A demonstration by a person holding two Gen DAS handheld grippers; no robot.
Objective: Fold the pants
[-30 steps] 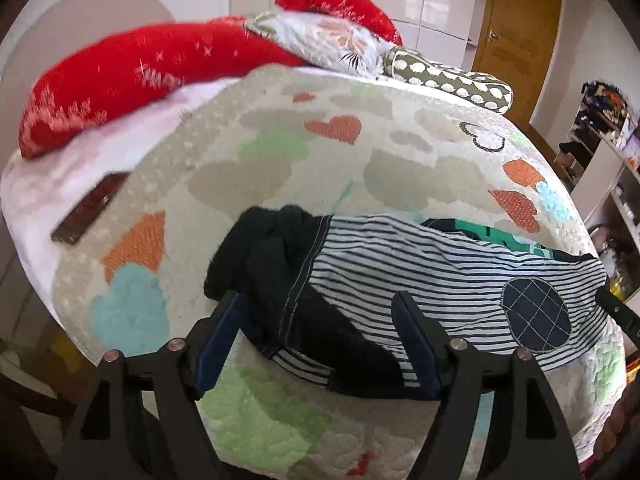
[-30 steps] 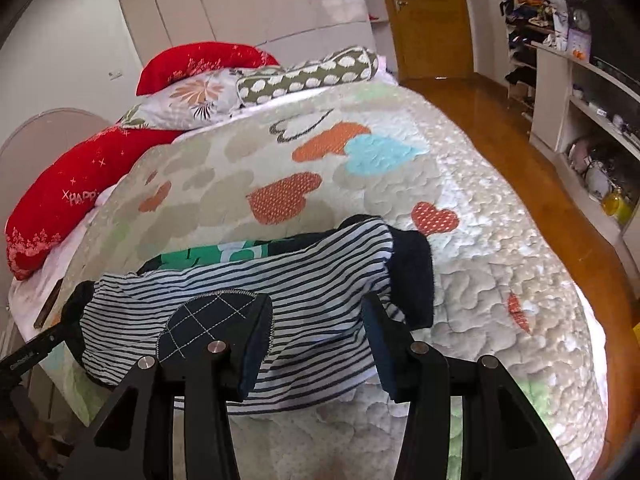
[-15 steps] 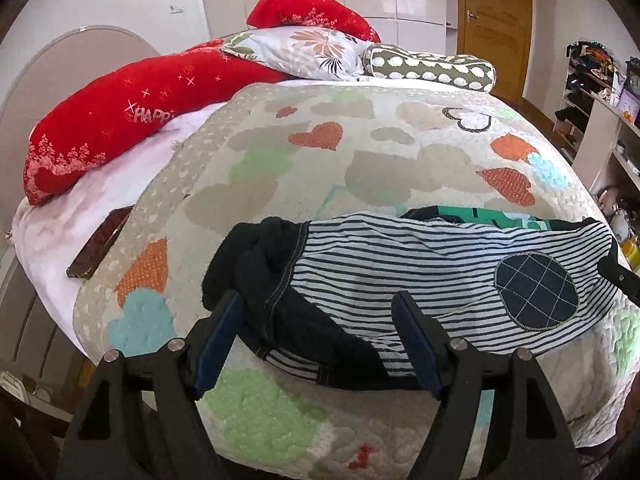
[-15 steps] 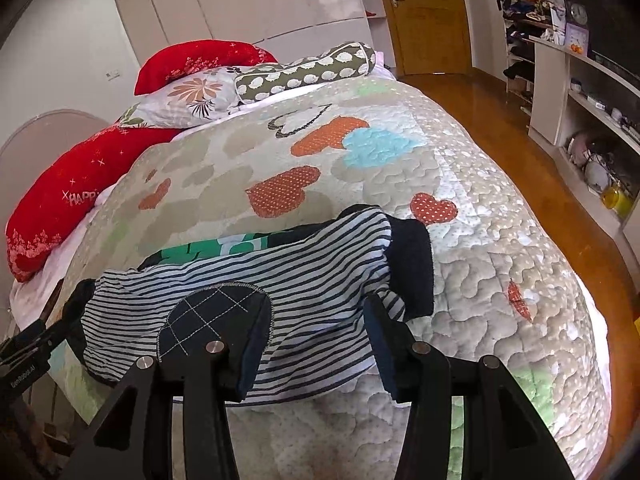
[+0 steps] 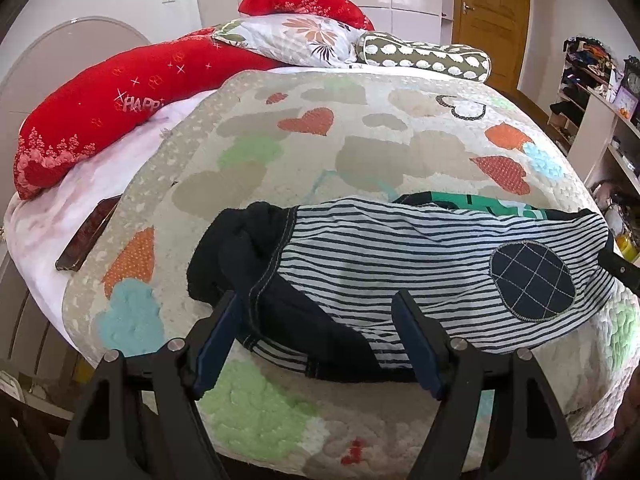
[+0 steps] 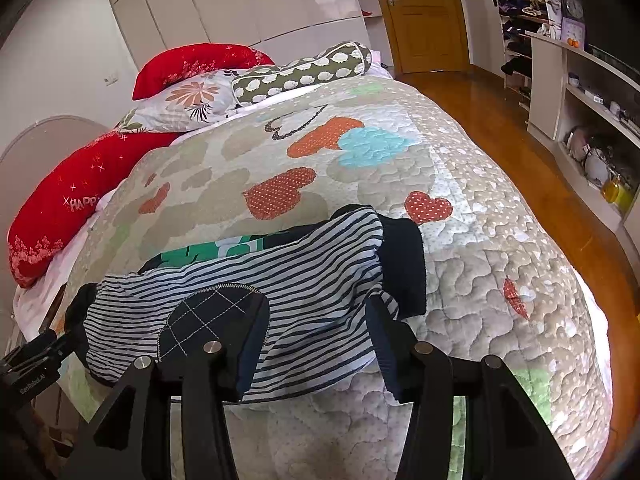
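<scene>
Striped navy-and-white pants [image 5: 400,264] with a dark oval knee patch [image 5: 532,280] lie folded lengthwise across the near edge of the quilted bed [image 5: 360,152]. Their dark waistband end is bunched at the left [image 5: 224,256]. In the right wrist view the pants [image 6: 304,280] end in dark cuffs [image 6: 404,264]. My left gripper [image 5: 316,336] is open, its fingers either side of the waist end, just above the cloth. My right gripper [image 6: 316,340] is open over the leg part near the cuffs. A green-printed garment [image 6: 208,250] peeks out behind the pants.
Red bolster pillows [image 5: 120,104], a floral pillow [image 5: 296,40] and a dotted bolster [image 5: 424,60] lie at the head of the bed. A dark flat object [image 5: 88,236] lies on the pink sheet at left. Shelves [image 6: 592,120] and wooden floor [image 6: 520,140] are at right.
Both grippers have drawn back and up a little from the pants, so more of the bed shows. The pants lie as before. Both stay open.
</scene>
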